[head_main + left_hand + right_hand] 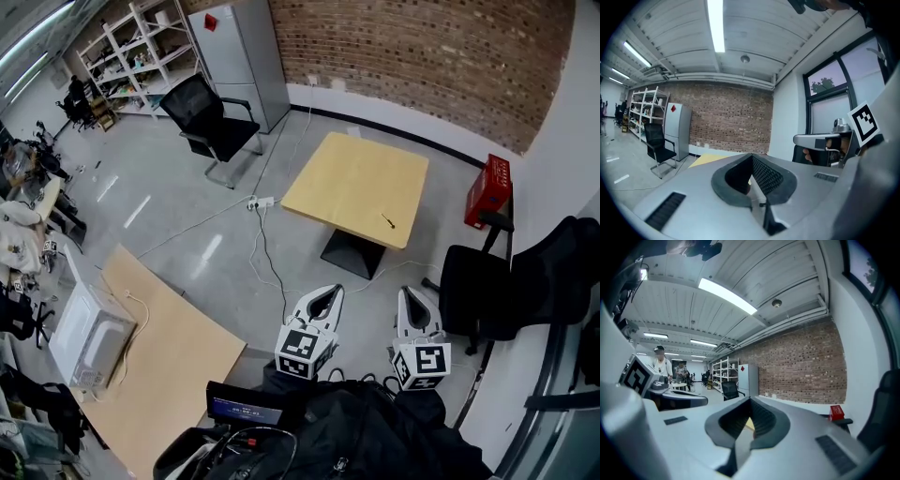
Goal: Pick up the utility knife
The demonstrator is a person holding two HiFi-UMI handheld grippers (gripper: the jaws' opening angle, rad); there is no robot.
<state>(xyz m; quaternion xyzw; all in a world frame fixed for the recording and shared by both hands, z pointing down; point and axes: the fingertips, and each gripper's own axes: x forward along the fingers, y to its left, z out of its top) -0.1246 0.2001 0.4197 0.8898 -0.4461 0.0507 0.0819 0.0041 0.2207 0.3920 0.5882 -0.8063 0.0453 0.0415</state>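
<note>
the utility knife (387, 221) is showing as a thin, dark sliver, too small in the head view to tell blade from handle. it is lying flat on the pale wooden worktop (352, 183), toward the worktop's 4 o'clock side, near the right edge, with nothing else beside it. its long axis is running from about 10 o'clock to 4 o'clock in the head view, and which end is the blade cannot be told. the left tongs (330, 292) and the right tongs (408, 292) are hanging side by side over the floor (187, 225), at 6 o'clock from the worktop and well apart from the knife, both aiming toward 12 o'clock. in each gripper view the two jaws are meeting at their tips with nothing caught between them. a red crate (494, 190) is sitting at 3 o'clock from the worktop.
</note>
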